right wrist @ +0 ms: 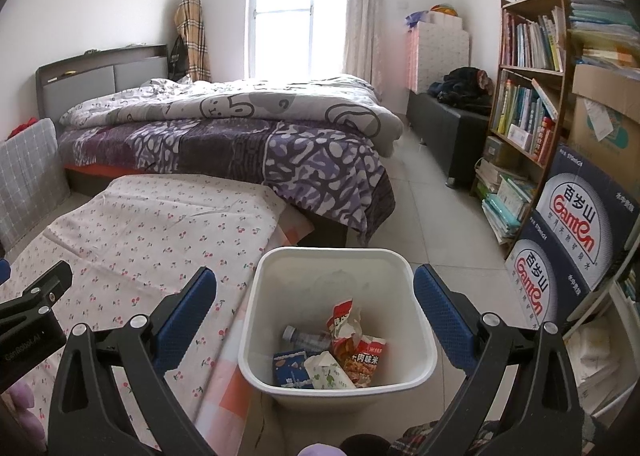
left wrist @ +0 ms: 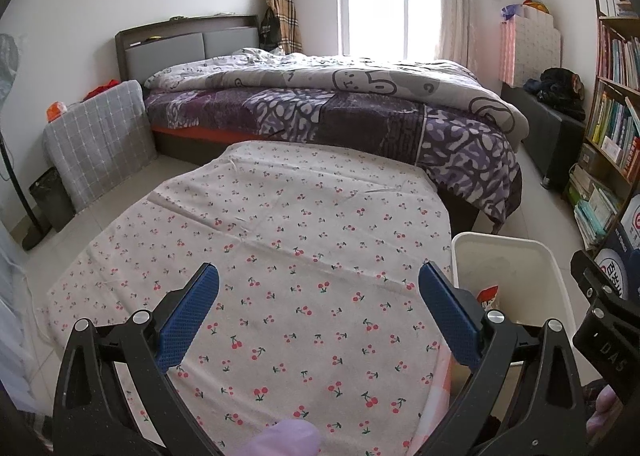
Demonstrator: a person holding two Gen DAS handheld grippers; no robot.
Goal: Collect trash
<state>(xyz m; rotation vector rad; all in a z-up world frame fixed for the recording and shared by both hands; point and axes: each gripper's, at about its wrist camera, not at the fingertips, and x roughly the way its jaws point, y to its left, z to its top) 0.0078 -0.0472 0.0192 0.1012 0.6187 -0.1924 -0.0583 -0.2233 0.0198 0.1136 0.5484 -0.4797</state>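
1. Two grippers are in view. The left gripper [left wrist: 318, 310] hangs over the cherry-print cloth [left wrist: 280, 256] with its blue-padded fingers spread wide and nothing between them. The right gripper [right wrist: 316, 312] hangs over the white bin [right wrist: 276, 340], its fingers equally wide apart and holding nothing.
2. There is one white bin, standing on the tiled floor just beside the right edge of the cloth-covered table (from the left wrist camera only its far rim and part of the inside show [left wrist: 556, 268]).
3. The trash is all inside the bin, and five pieces can be counted from the right wrist view:
   - one clear plastic bottle [right wrist: 302, 338], lying on its side;
   - one torn red-and-white snack wrapper [right wrist: 344, 320], standing up against the others;
   - one red snack packet [right wrist: 366, 358] with printed characters;
   - one blue carton [right wrist: 290, 370];
   - one pale carton with a green print [right wrist: 326, 374], tilted over the blue one.
4. The cherry-print cloth carries no loose items on the part that shows (its near right corner is hidden by the gripper).
5. One bed [right wrist: 224, 128] stands behind the table, with a grey patterned duvet over a purple sheet.
6. Two stacked Ganten water boxes [right wrist: 576, 224] sit at the right, next to one bookshelf [right wrist: 528, 96] crowded with books.
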